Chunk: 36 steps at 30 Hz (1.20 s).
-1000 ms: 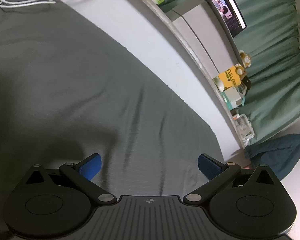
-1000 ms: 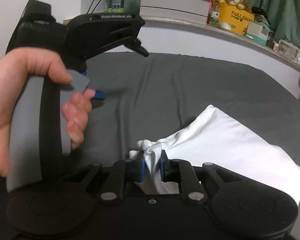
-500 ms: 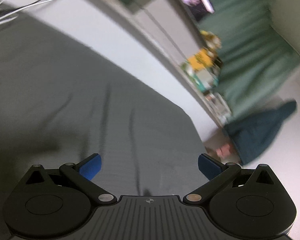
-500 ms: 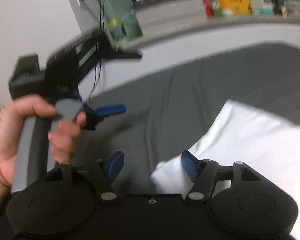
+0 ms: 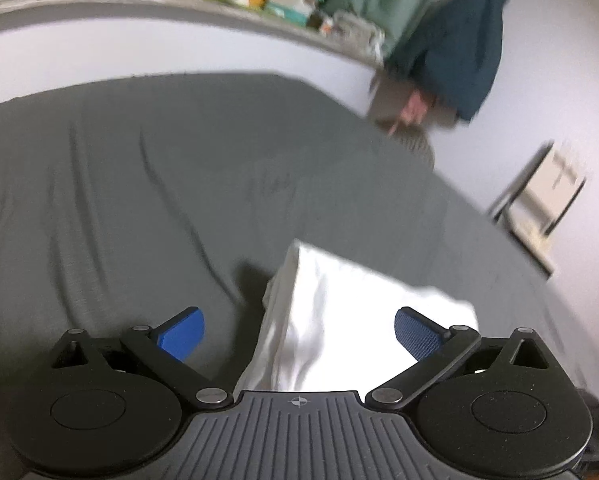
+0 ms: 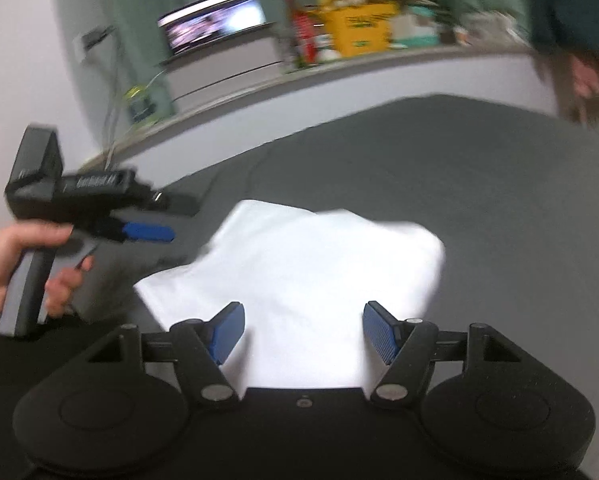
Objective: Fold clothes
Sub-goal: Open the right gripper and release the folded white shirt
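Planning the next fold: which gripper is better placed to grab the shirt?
Probably right. Right gripper sits open over the shirt; left gripper sits open over its edge.

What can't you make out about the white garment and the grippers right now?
- White garment: its near edge is hidden behind the right gripper body in the right wrist view; folds lost to glare and blur.
- Left wrist view: the left gripper body covers the garment's near end.
- Shelf clutter: blurred, labels unreadable.
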{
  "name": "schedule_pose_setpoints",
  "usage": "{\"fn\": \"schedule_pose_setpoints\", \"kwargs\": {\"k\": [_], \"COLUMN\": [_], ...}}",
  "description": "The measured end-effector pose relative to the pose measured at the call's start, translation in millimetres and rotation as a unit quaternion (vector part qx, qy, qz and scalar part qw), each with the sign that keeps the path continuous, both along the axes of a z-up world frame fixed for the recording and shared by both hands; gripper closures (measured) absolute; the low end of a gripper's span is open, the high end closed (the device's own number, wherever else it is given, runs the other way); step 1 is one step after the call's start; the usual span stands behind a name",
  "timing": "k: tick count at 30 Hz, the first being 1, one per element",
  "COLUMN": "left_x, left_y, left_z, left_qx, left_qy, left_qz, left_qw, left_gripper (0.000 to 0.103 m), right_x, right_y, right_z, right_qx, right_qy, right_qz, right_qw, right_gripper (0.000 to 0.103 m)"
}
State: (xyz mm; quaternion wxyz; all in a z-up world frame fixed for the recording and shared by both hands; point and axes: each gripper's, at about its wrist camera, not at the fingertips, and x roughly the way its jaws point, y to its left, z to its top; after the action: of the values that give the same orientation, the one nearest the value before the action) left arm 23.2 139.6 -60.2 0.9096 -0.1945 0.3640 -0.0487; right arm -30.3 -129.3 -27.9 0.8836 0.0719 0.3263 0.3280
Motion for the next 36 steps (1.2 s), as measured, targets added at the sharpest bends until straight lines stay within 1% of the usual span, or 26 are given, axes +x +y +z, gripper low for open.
{"fn": "schedule_pose_setpoints", "kwargs": {"k": [2,3,5,6,7,8,9,10,11,12,16,19,22,24,27,31,36], "left_x": [2.7,3.8,5.9,8.3,11.4,13.4,15.0,15.5,16.0,16.4,17.0,18.8,19.2,18.5,20.5,23.4,30.8], "left_y": [-1.0,-1.0,-0.9,-0.8,0.0,0.1,-1.2,-2.1,-2.5,-2.6,-0.8,-2.5,-0.7,3.4,11.8,16.0,5.6], "left_z": [1.3,2.2,4.1,5.0,6.2,7.9,9.8,10.7,10.8,11.0,14.0,17.1,23.1,28.6,31.9,30.6,23.9], "left_qx": [0.007,0.012,0.021,0.028,0.035,0.042,0.047,0.052,0.057,0.061,0.061,0.08,0.086,0.078,0.052,0.042,0.041], "left_qy": [0.007,0.01,0.014,0.019,0.027,0.031,0.031,0.032,0.035,0.036,0.022,0.017,0.021,0.02,0.019,0.02,0.015], "left_qz": [-0.013,-0.02,-0.032,-0.036,-0.035,-0.036,-0.039,-0.041,-0.043,-0.044,-0.044,-0.037,-0.035,-0.033,-0.022,-0.021,-0.043], "left_qw": [0.9999,0.9997,0.9991,0.9988,0.9984,0.998,0.9977,0.9973,0.9968,0.9965,0.9969,0.996,0.9955,0.9963,0.9982,0.9987,0.9981], "left_gripper": [0.005,0.009,0.024,0.038,0.043,0.043,0.048,0.061,0.062,0.062,0.062,0.062,0.062,0.061,0.051,0.051,0.051], "right_x": [5.5,6.8,10.6,8.8,6.1,5.9,6.6,7.4,7.7,6.8,-3.0,-11.2,-19.2,-23.0,-25.7,-27.1,-27.8], "right_y": [-6.3,-8.8,-9.1,-9.6,-10.2,-9.7,-10.4,-11.7,-12.3,-12.7,-7.9,0.8,7.4,10.4,11.7,11.3,13.5], "right_z": [-5.6,-5.9,-5.0,-5.6,-6.7,-6.1,-6.2,-6.8,-7.2,-7.6,-5.0,-4.4,-5.2,-6.0,-6.3,-8.1,-9.5], "right_qx": [0.026,0.033,0.036,0.035,0.034,0.036,0.042,0.048,0.053,0.055,0.025,-0.001,-0.032,-0.049,-0.059,-0.061,-0.065], "right_qy": [0.015,0.017,0.009,0.003,-0.002,-0.004,-0.002,0.001,0.005,0.007,-0.01,-0.024,-0.043,-0.053,-0.058,-0.054,-0.054], "right_qz": [-0.011,-0.009,0.004,0.008,0.01,0.01,0.008,0.004,0.002,0.003,0.019,0.03,0.041,0.047,0.051,0.055,0.057], "right_qw": [0.999,0.999,0.999,0.999,0.999,0.999,0.999,0.999,0.999,0.998,0.999,0.999,0.998,0.996,0.995,0.995,0.995], "right_gripper": [0.037,0.037,0.036,0.035,0.035,0.035,0.035,0.035,0.035,0.035,0.035,0.031,0.029,0.028,0.027,0.025,0.022]}}
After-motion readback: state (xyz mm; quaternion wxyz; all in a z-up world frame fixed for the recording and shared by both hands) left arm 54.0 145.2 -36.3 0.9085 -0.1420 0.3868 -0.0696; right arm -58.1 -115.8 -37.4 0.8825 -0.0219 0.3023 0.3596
